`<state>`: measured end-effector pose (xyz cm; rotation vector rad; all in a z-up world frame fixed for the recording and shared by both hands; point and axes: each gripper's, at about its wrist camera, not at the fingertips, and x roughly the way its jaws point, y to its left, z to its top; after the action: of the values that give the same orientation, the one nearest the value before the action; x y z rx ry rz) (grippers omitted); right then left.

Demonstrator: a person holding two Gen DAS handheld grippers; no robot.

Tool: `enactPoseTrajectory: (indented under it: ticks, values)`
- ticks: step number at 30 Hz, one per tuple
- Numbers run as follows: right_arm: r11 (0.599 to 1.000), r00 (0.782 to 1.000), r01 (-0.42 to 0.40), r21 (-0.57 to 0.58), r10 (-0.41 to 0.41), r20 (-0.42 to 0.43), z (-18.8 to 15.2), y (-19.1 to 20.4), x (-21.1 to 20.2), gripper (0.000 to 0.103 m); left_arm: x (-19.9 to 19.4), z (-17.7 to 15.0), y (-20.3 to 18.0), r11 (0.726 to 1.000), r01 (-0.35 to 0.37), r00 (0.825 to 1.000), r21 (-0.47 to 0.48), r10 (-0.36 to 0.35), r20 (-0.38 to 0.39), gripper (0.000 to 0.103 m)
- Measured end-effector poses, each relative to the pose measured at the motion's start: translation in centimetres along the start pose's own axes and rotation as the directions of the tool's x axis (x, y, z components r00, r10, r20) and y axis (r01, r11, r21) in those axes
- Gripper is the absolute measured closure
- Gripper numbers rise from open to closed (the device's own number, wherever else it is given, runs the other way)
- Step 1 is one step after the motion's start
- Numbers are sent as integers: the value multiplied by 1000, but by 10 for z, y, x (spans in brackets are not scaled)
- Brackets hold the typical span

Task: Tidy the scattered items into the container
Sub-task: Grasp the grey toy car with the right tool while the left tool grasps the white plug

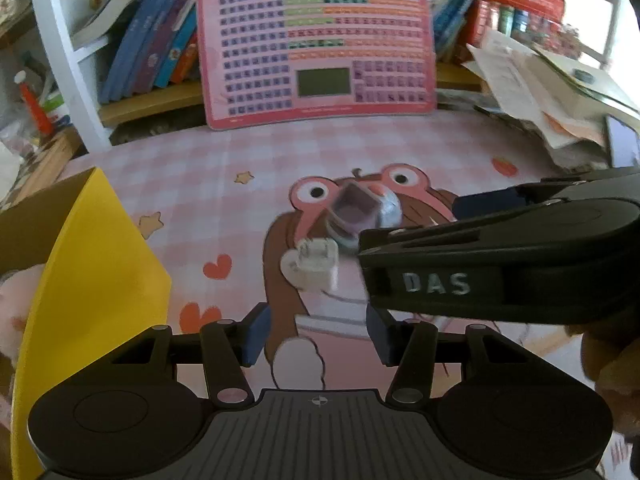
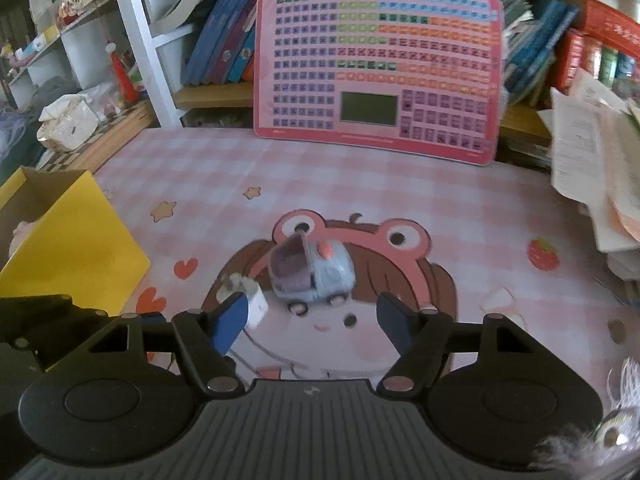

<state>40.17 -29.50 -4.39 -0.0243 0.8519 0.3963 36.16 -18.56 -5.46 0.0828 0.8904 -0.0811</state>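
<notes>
Both grippers are partly open and hold nothing. The left gripper (image 1: 316, 330) has the white plug (image 1: 311, 265) just past its tips. The right gripper (image 2: 310, 320) has the little blue toy car (image 2: 312, 276) just ahead, between its jaws. The two grippers are very close, so they could bump. A bump might knock the plug away from the yellow box (image 2: 76, 248), off to the left.

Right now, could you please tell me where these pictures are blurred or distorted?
Left wrist view: the small white plug and the blue toy truck are smeared. Right wrist view: both are soft too; fisheye bends the pink keyboard board.
</notes>
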Motion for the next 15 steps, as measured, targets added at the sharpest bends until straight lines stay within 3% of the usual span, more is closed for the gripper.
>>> enactPoseTrajectory:
  ticks: [8, 11, 15]
  values:
    - [1000, 1000, -12, 3, 12, -29, 19, -7, 37, 33, 22, 14, -2, 1000, -28, 999, 1, 28, 16, 52]
    - [999, 999, -18, -29, 17, -47, 20, -6, 46, 33, 33, 18, -2, 999, -33, 999, 0, 33, 10, 61]
    - [999, 998, -24, -43, 22, -52, 22, -3, 53, 33, 41, 22, -2, 999, -34, 999, 2, 34, -1, 64]
